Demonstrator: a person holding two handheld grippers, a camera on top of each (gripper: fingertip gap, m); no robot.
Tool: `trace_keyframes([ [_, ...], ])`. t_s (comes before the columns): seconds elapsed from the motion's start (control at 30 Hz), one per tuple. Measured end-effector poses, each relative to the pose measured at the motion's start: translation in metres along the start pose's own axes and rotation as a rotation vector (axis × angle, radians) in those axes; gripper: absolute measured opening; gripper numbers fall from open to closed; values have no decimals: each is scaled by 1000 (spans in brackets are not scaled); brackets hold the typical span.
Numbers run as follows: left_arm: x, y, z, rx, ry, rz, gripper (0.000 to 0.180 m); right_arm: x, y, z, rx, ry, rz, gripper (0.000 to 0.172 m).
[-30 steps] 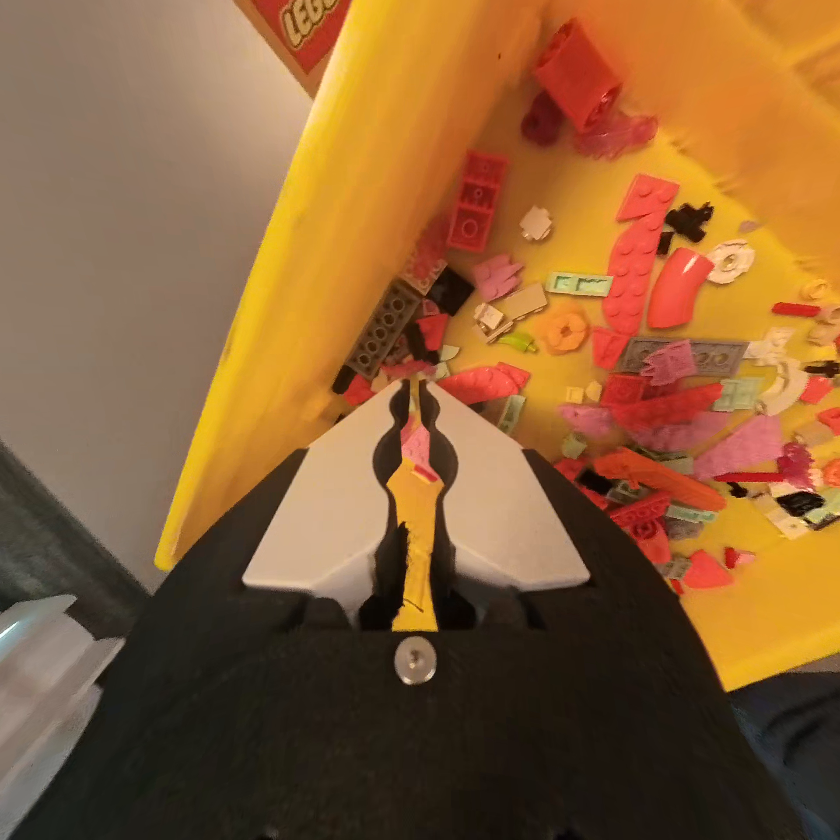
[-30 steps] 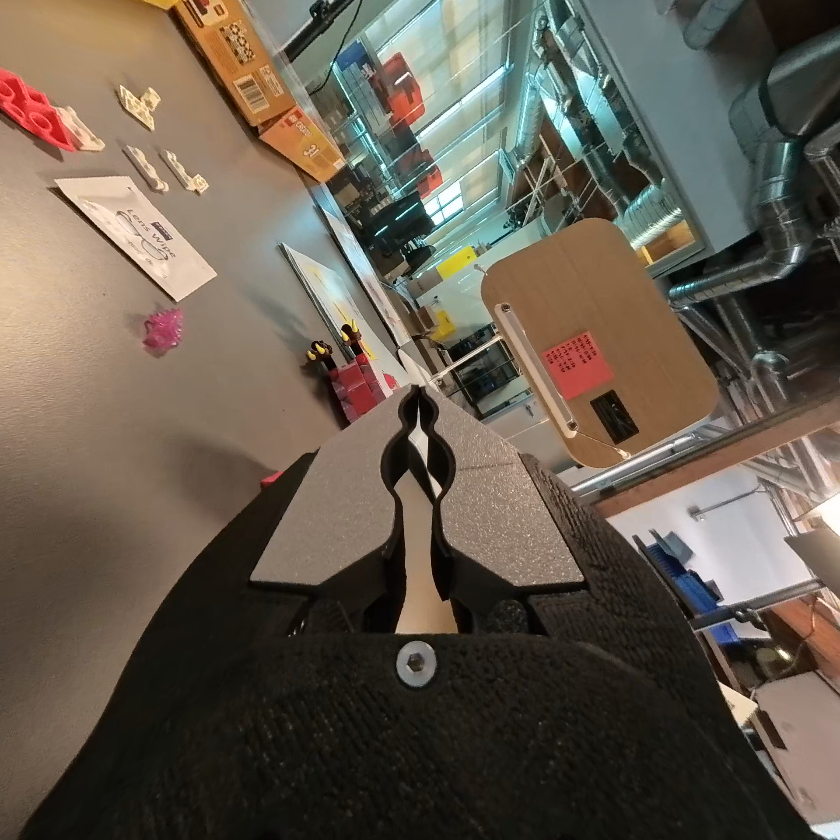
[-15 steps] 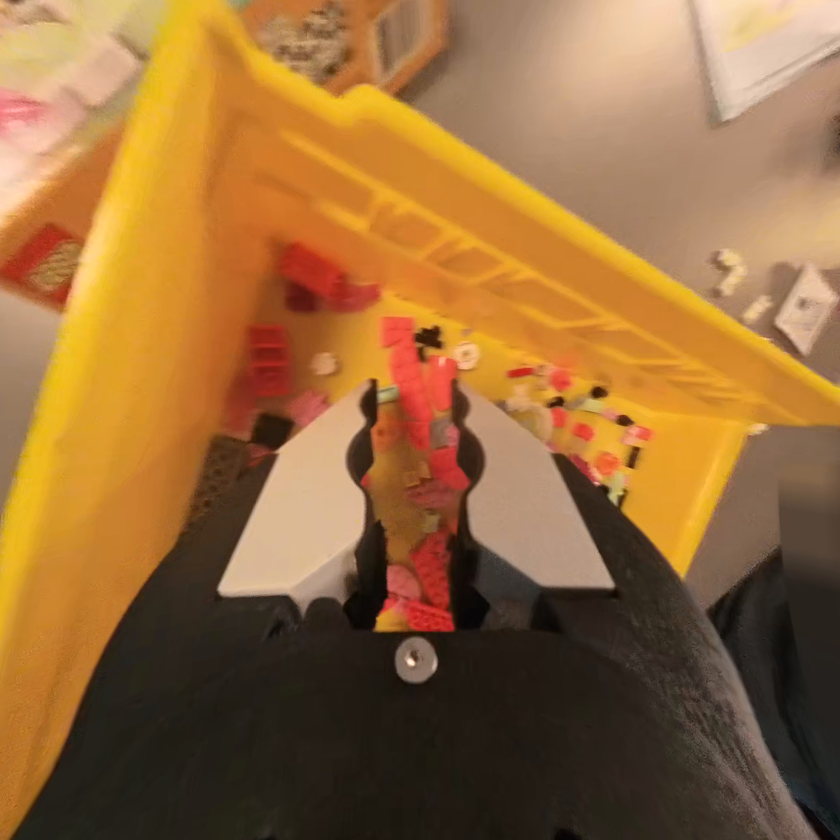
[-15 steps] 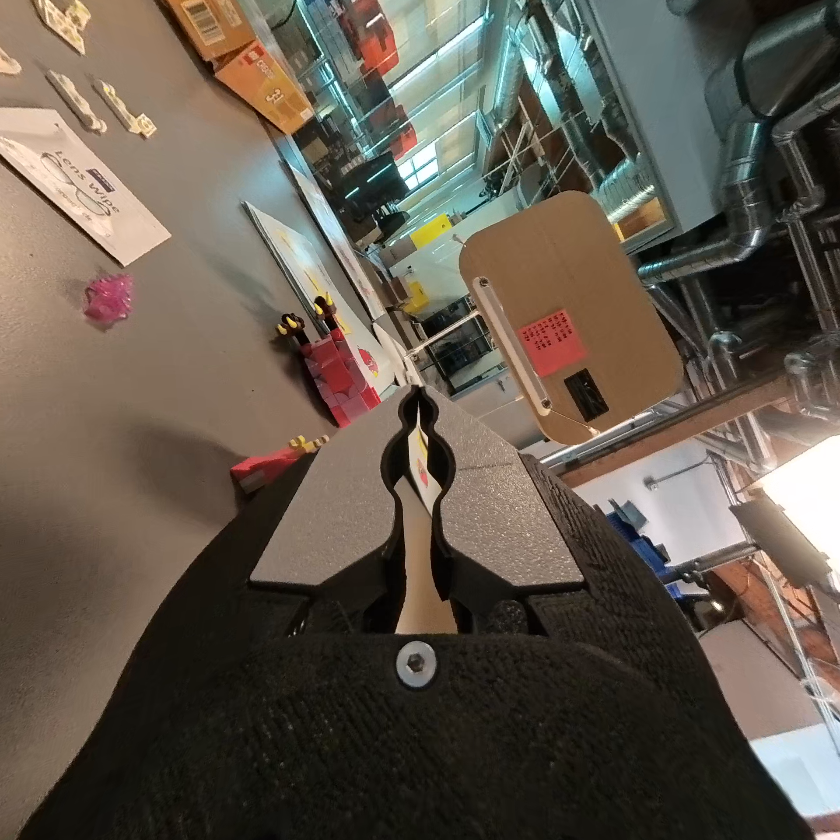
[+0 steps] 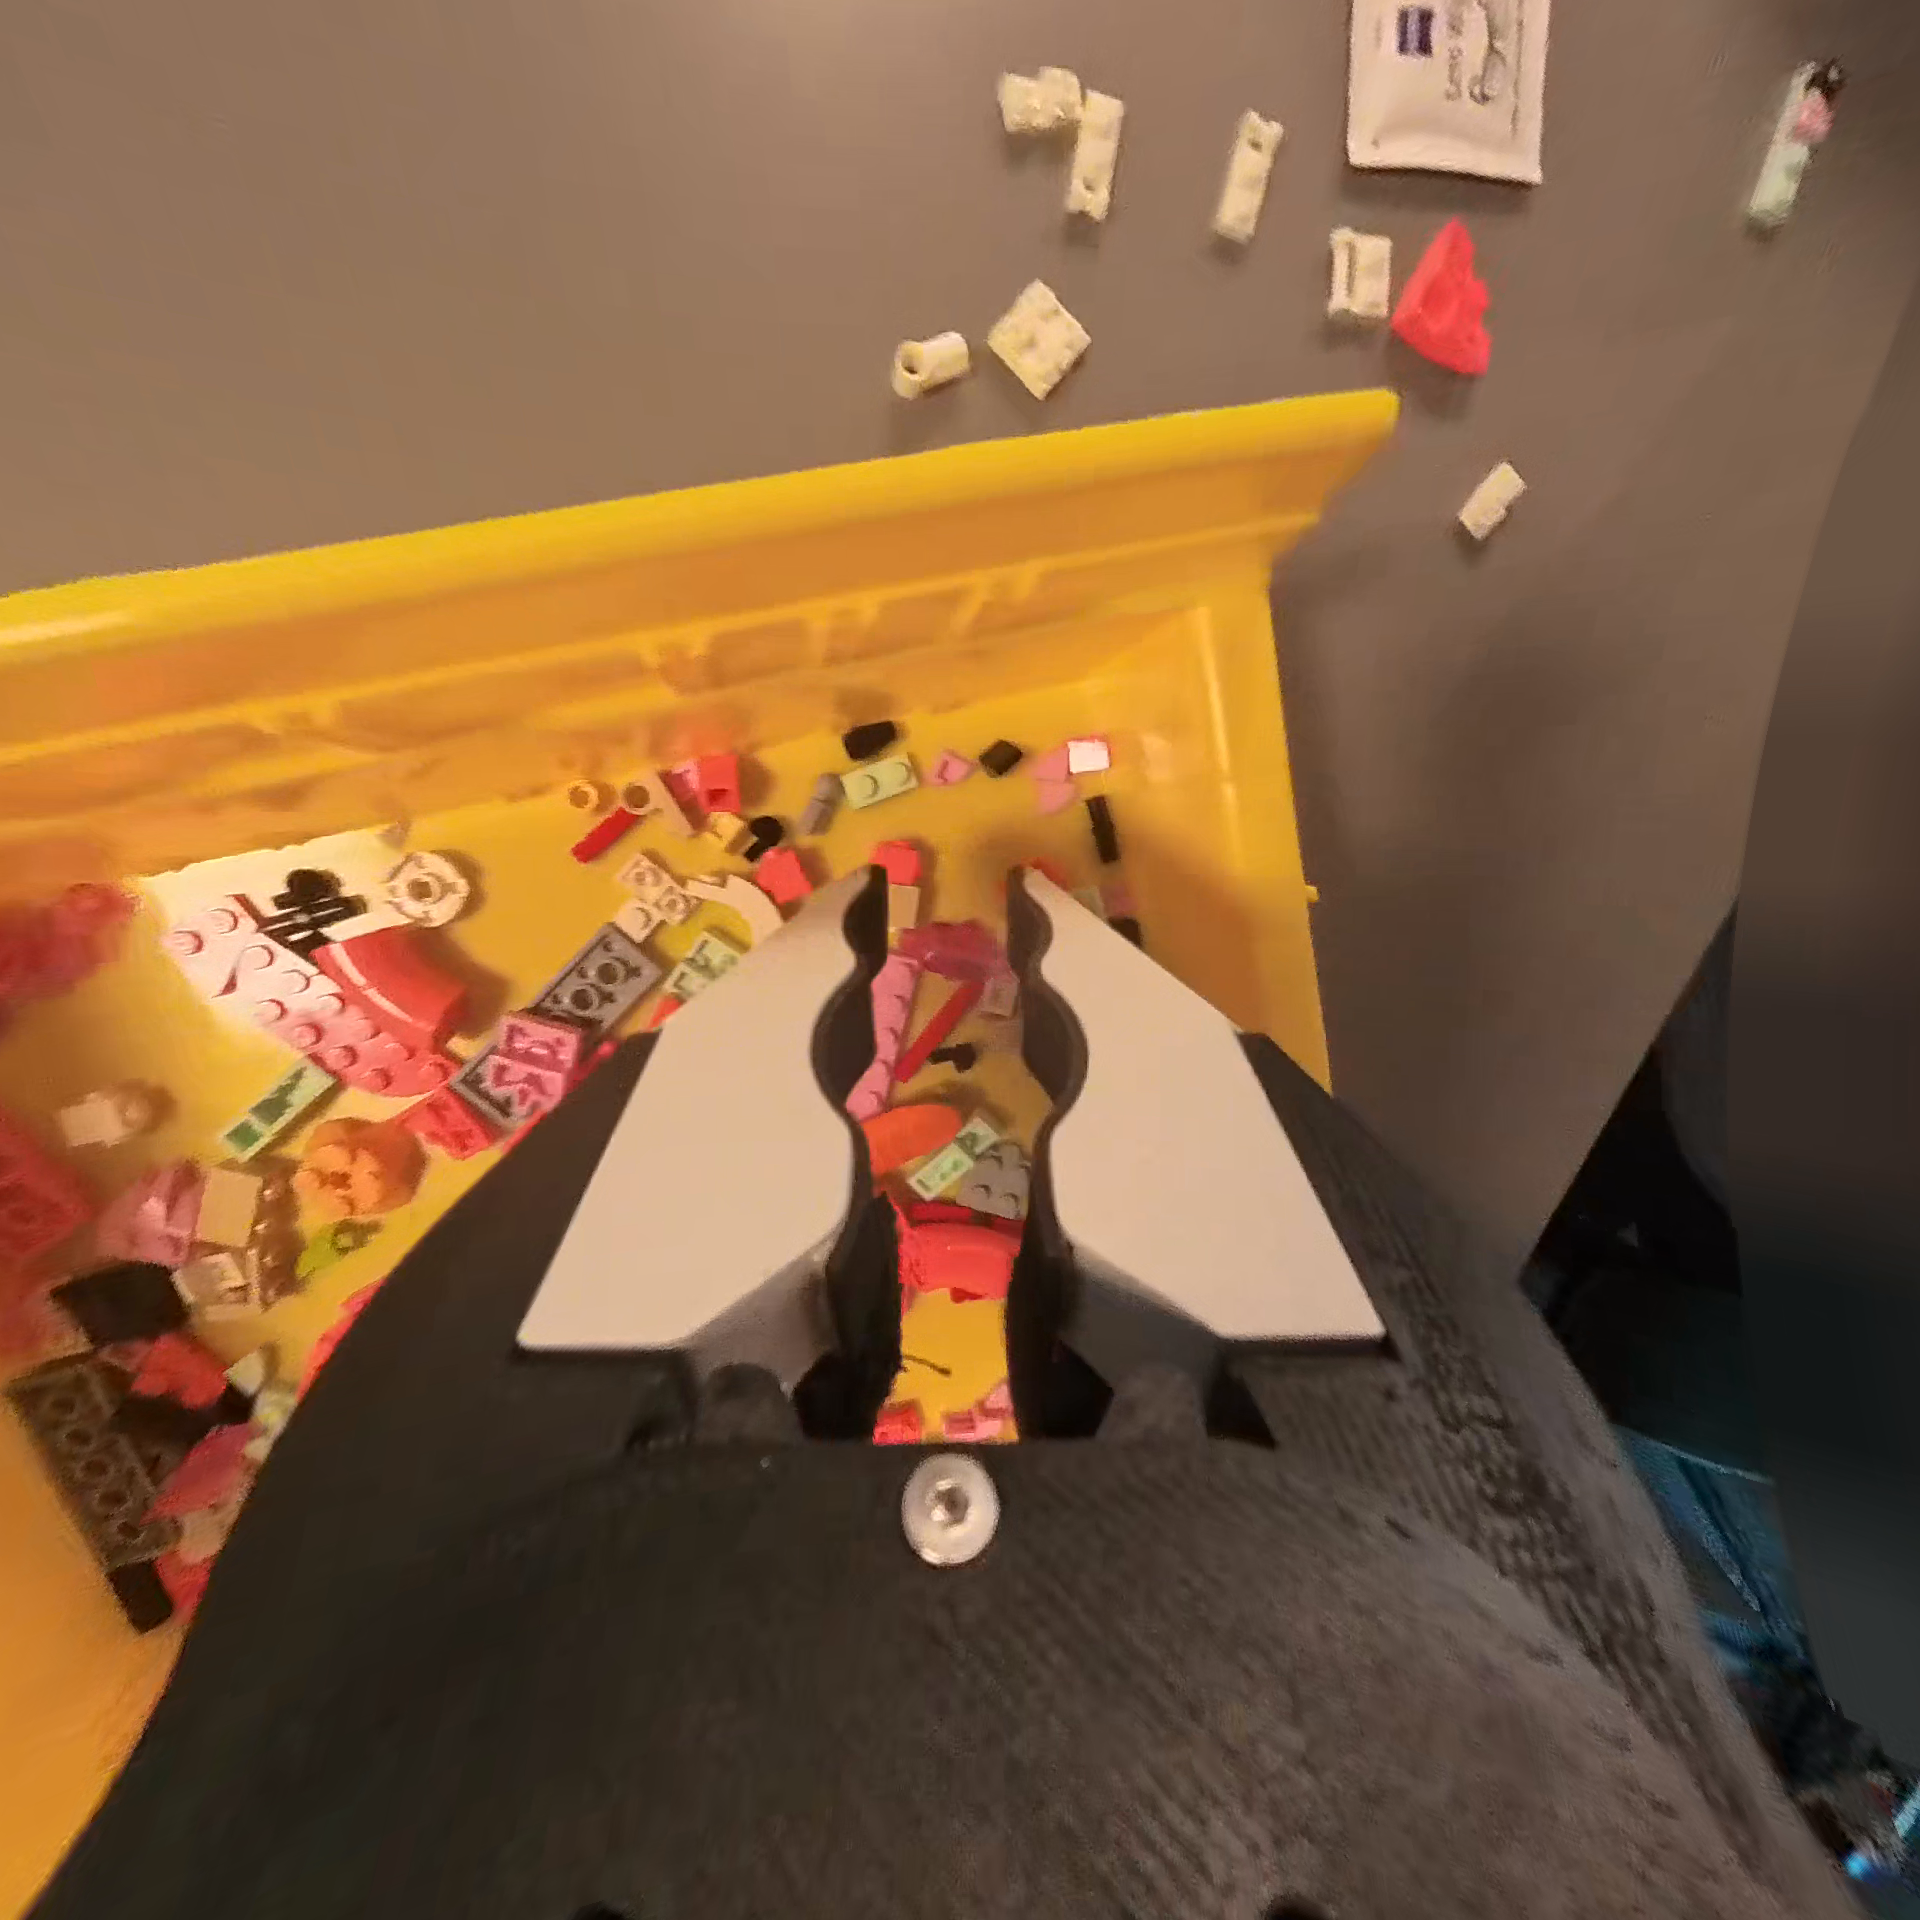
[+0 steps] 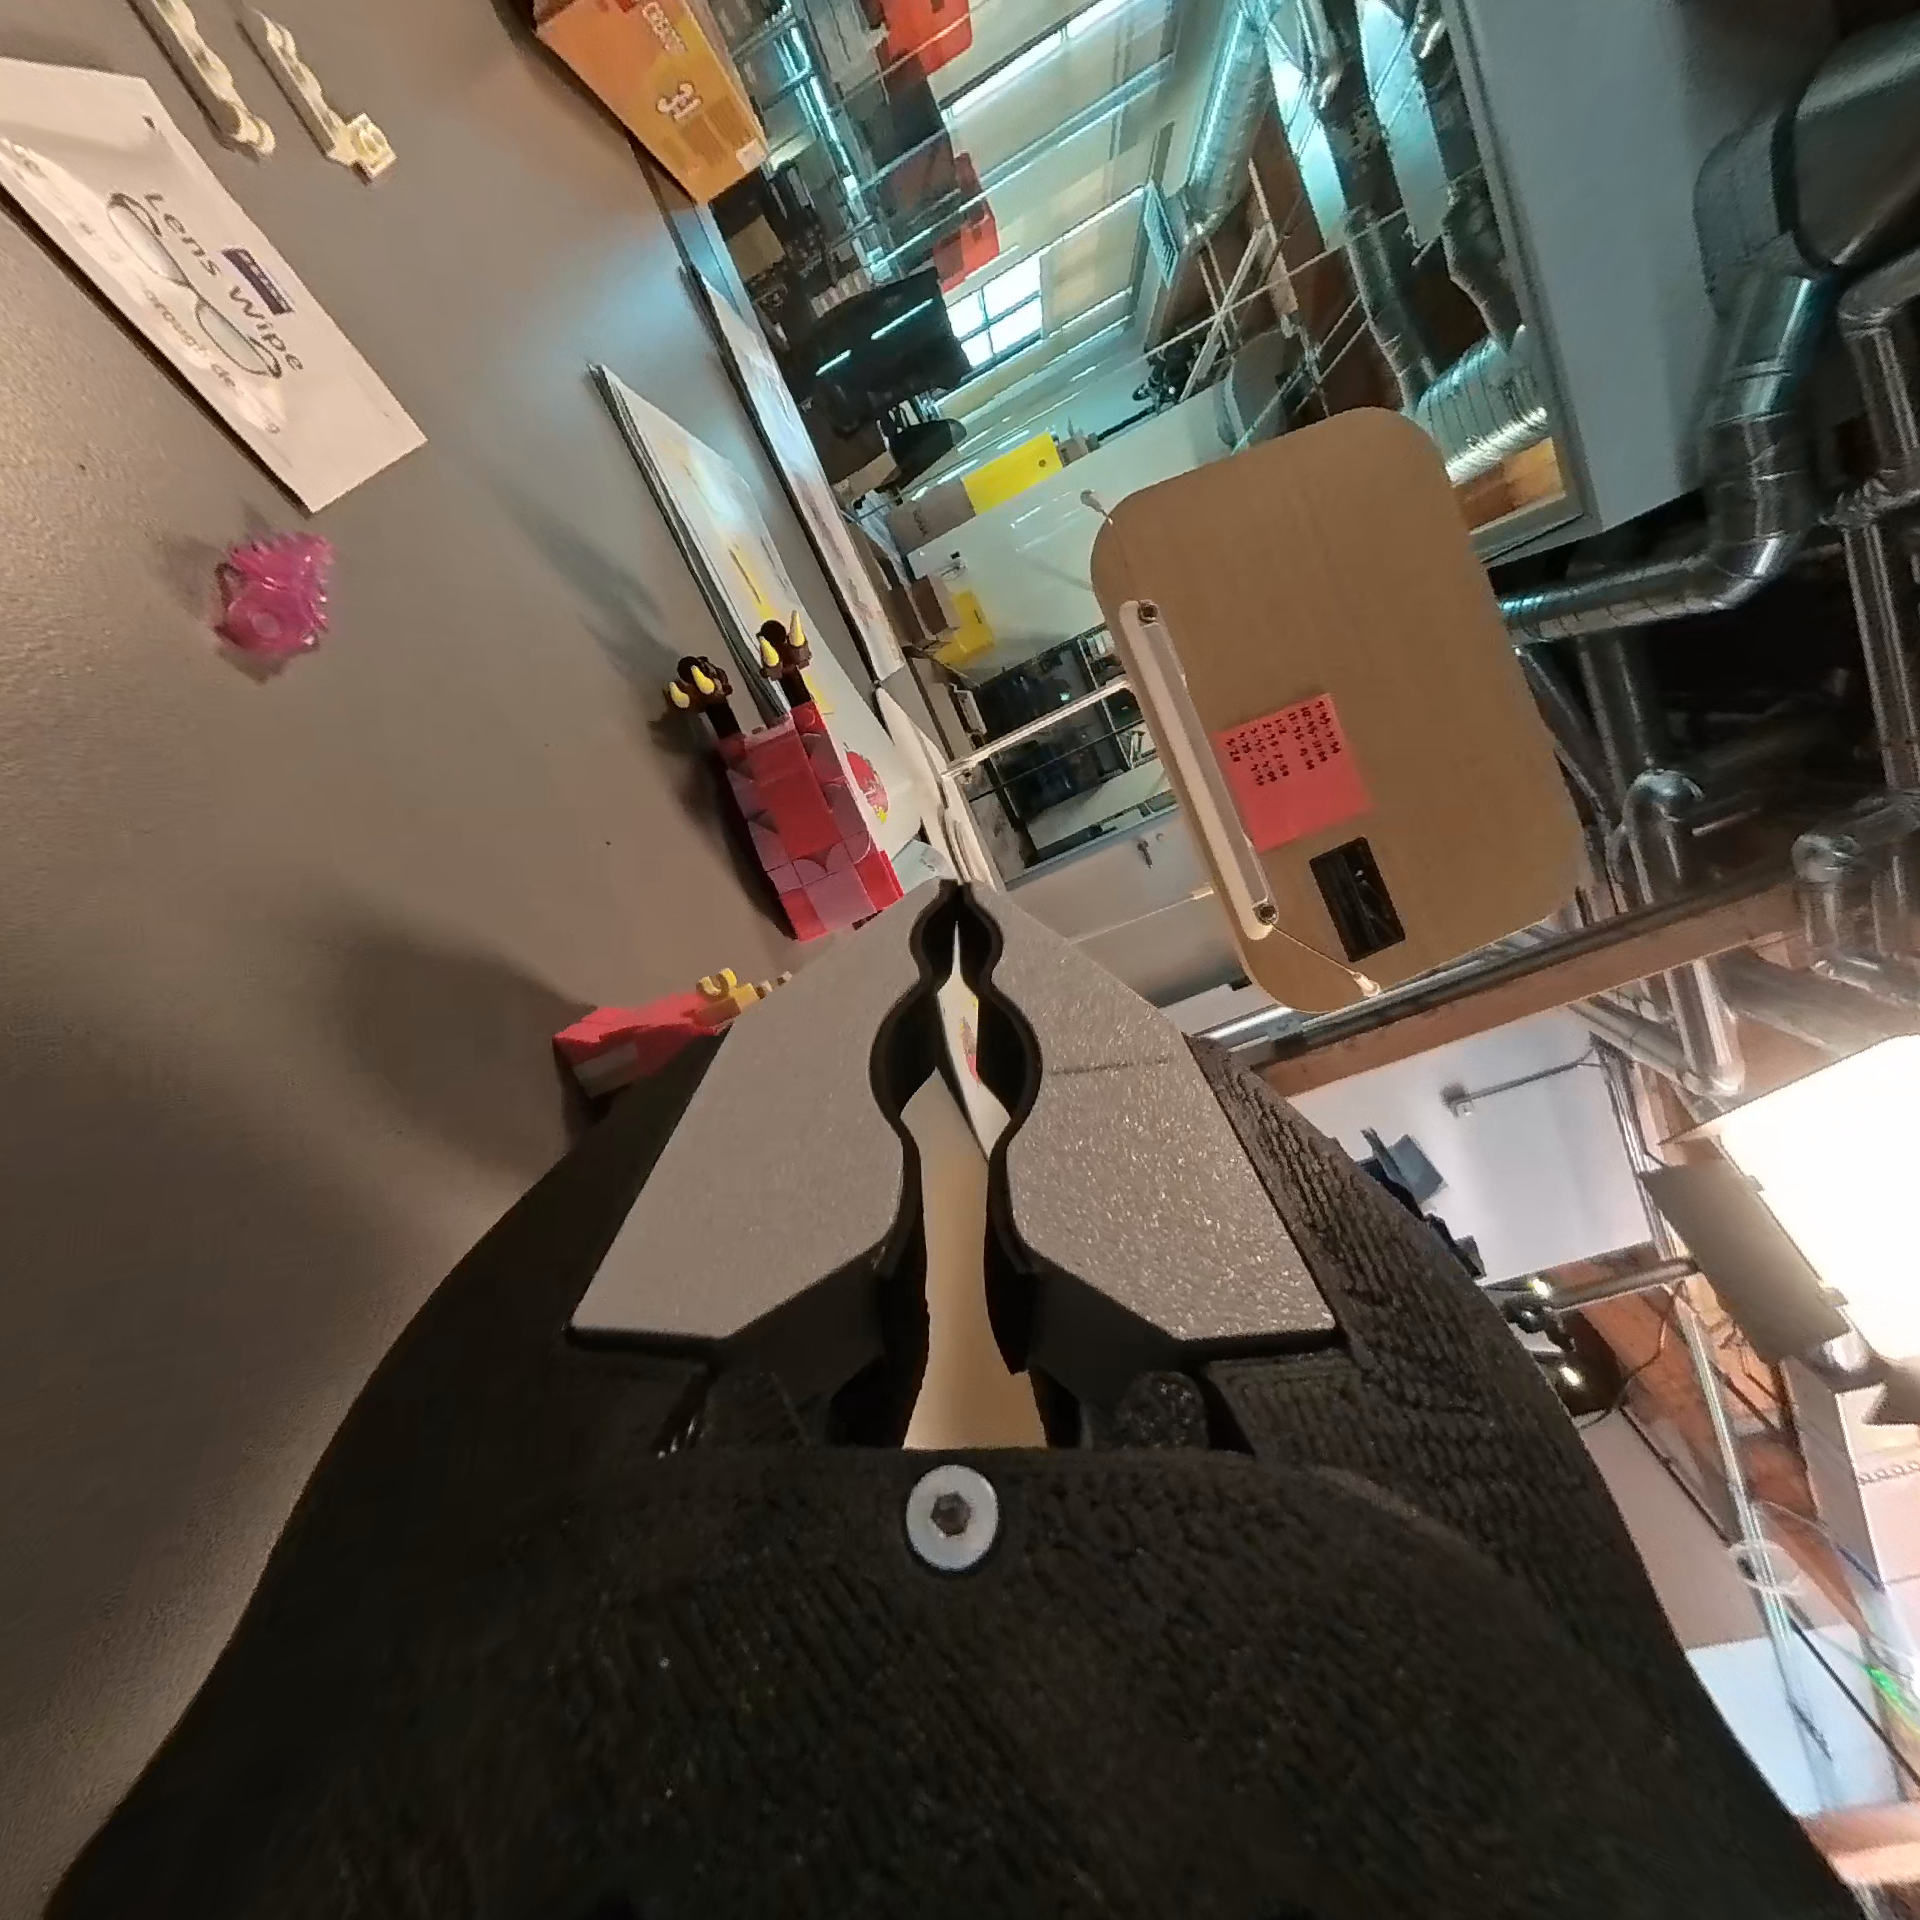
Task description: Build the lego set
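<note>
My left claw [image 5: 943, 883] hangs over the near corner of a yellow bin [image 5: 727, 582], fingers parted and gripping nothing, its tips above the loose bricks on the bin floor. Seen through the gap between the fingers are a long pink plate [image 5: 885, 1023], a clear magenta piece [image 5: 961, 951] and a thin red bar [image 5: 940, 1023], all lying flat in the bin, not lifted. The spread looks to me like a claw held ready over a pile. More red, pink, black and grey bricks [image 5: 343, 997] crowd the bin's left half, blurred in this view.

Beyond the bin wall, on the grey bench [image 5: 520, 260], a scatter of cream pieces [image 5: 1039, 338] lies apart from a red wedge piece [image 5: 1444, 301] and a white sachet [image 5: 1444, 83], laid out singly as if sorted from the heap.

My right claw [image 6: 961, 904] is clenched, fingertips meeting with nothing visible between them, tilted on its side low over the same bench. Nearest it is a small red brick assembly [image 6: 644, 1034] with yellow bits, just beside the left finger; a taller red and pink brick build [image 6: 810, 821] with black, yellow-tipped prongs stands a little farther on. A magenta spiky piece [image 6: 275, 597] sits alone near the white sachet [image 6: 208, 301]
</note>
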State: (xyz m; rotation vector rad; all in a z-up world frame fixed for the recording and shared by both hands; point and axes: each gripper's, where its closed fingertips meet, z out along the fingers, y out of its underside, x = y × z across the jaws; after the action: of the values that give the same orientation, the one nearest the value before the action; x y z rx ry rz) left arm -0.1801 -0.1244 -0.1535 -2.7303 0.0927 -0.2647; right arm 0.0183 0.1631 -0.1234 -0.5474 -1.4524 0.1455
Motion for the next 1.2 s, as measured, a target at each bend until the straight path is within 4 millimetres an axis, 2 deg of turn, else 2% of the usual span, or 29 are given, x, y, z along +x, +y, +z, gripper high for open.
trace_keyframes([
  [0.2, -2, 17, 9, -73, 0, 21, 27, -3, 2, 1, -10, -14, -10, 0],
  [0.3, -25, 19, 0, -85, -198, 59, 44, -4, 2, 2, -13, -19, -13, 0],
  [0.4, -27, 32, -12, -159, -240, 42, 51, -6, 2, 2, -17, -24, -21, 0],
  [0.53, -40, 71, -30, -343, -287, -70, 53, -7, 2, 3, -18, -27, -31, 0],
  [0.6, -46, 92, -39, -434, -327, -206, 57, -7, 2, 3, -17, -27, -31, 0],
  [0.73, -37, 110, -38, -491, -278, -375, 55, -6, 1, 2, -10, -25, -25, 0],
  [0.83, -40, 114, -32, -506, -262, -368, 43, -7, 0, 2, -8, -26, -26, 0],
  [0.93, -41, 105, -20, -444, -204, -362, 20, -7, 1, 3, -9, -28, -31, 0],
  [1.03, -60, 94, -18, -381, -238, -333, 4, -7, 1, 3, -10, -28, -34, 0],
  [1.13, -86, 101, -34, -402, -354, -341, 6, -7, 1, 2, -10, -26, -35, 0],
  [1.2, -87, 107, -40, -407, -331, -418, 21, -7, 1, 2, -10, -25, -33, 0],
])
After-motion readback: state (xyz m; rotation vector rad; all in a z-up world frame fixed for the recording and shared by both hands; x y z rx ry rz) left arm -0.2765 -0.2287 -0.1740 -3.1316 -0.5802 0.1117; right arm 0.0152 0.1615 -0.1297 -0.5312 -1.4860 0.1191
